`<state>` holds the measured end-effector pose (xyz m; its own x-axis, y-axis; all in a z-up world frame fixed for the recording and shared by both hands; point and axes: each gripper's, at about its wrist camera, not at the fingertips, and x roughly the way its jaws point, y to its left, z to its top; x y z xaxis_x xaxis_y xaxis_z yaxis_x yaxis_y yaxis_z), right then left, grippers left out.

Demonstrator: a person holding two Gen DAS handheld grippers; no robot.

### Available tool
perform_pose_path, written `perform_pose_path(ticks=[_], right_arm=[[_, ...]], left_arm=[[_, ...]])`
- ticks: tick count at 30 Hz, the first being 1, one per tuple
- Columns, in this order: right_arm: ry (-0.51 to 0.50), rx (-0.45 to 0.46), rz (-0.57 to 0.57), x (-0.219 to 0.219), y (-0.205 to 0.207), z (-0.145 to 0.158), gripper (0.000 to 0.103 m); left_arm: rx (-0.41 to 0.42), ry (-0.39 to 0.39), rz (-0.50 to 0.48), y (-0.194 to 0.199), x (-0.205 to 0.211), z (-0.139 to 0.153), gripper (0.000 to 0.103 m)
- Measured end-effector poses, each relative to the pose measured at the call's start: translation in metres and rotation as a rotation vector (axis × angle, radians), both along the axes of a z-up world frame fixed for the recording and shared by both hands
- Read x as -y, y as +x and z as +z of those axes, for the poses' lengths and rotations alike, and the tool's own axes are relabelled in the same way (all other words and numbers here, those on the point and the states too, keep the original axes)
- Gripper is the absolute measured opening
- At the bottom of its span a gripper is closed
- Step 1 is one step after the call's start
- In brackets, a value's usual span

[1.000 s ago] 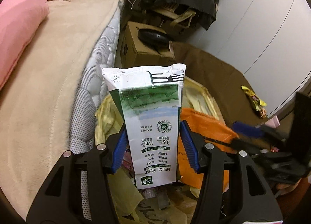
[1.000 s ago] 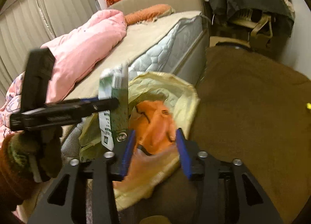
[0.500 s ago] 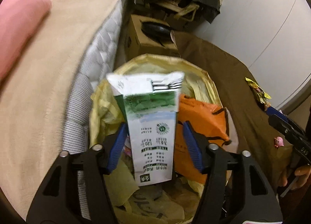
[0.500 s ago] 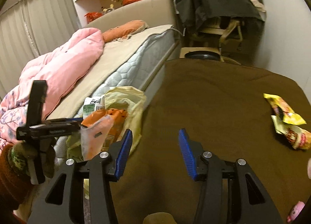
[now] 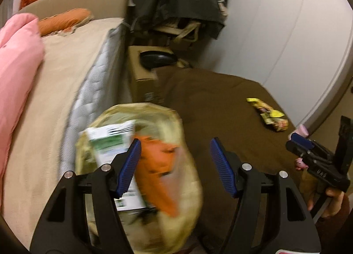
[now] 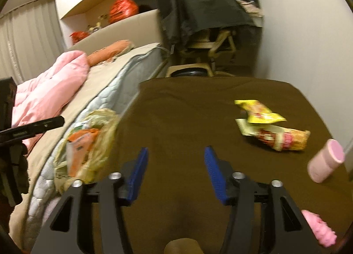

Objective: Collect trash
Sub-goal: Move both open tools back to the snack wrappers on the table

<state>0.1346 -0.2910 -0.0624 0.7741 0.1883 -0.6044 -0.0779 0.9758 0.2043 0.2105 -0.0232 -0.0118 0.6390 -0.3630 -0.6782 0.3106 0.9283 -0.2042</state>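
A white-and-green milk carton point(image 5: 110, 141) lies in the yellow trash bag point(image 5: 145, 108) beside an orange bag point(image 5: 154, 172). My left gripper point(image 5: 176, 161) hovers above the bag, open, its jaws widening and empty; the carton shows behind the left finger, free of the pads. My right gripper point(image 6: 176, 165) hangs over the brown blanket point(image 6: 187, 110), jaws opening with nothing between them. Two yellow snack wrappers point(image 6: 258, 112) point(image 6: 280, 137) lie ahead and to its right. The trash bag point(image 6: 92, 134) is to its left.
A pink cylinder point(image 6: 326, 161) and a small pink object point(image 6: 317, 229) lie at the blanket's right. The bed with a pink quilt point(image 5: 15, 59) runs along the left. A cardboard box point(image 5: 141, 77) and a chair draped with dark clothes point(image 6: 203, 6) stand beyond.
The left gripper let go of the milk carton, which now lies in the bag, and drew back upward. The right gripper swung right, from the bag toward the wrappers, and its jaws widened.
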Motion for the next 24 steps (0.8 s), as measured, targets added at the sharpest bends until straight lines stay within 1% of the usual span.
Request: perform_pose_path(ticks=[4, 7, 10, 13, 16, 17, 20, 23, 24], right_arm=[[-0.005, 0.014, -0.041, 0.035, -0.012, -0.002, 0.065], [-0.038, -0.045, -0.057, 0.062, -0.012, -0.005, 0.066], [-0.056, -0.044, -0.081, 0.082, -0.016, -0.003, 0.066], [-0.057, -0.031, -0.122, 0.106, -0.021, -0.004, 0.066], [-0.072, -0.034, -0.151, 0.126, -0.025, -0.009, 0.066], [-0.08, -0.035, -0.162, 0.132, -0.028, -0.011, 0.066], [-0.097, -0.033, -0.194, 0.147, -0.035, -0.017, 0.066], [-0.09, -0.044, -0.222, 0.16, -0.038, -0.022, 0.066], [-0.088, -0.048, -0.23, 0.164, -0.039, -0.024, 0.066]], left_arm=[[-0.011, -0.028, -0.064, 0.006, 0.043, -0.001, 0.062], [-0.036, -0.049, -0.109, 0.015, 0.081, -0.009, 0.062], [-0.055, -0.06, -0.156, 0.024, 0.114, -0.016, 0.062], [-0.063, -0.067, -0.238, 0.037, 0.155, -0.019, 0.062], [-0.11, -0.085, -0.302, 0.06, 0.196, -0.024, 0.07], [-0.133, -0.085, -0.315, 0.07, 0.213, -0.028, 0.07], [-0.171, -0.066, -0.327, 0.096, 0.252, -0.039, 0.07], [-0.207, -0.07, -0.297, 0.122, 0.284, -0.05, 0.069], [-0.22, -0.058, -0.278, 0.13, 0.294, -0.055, 0.069]])
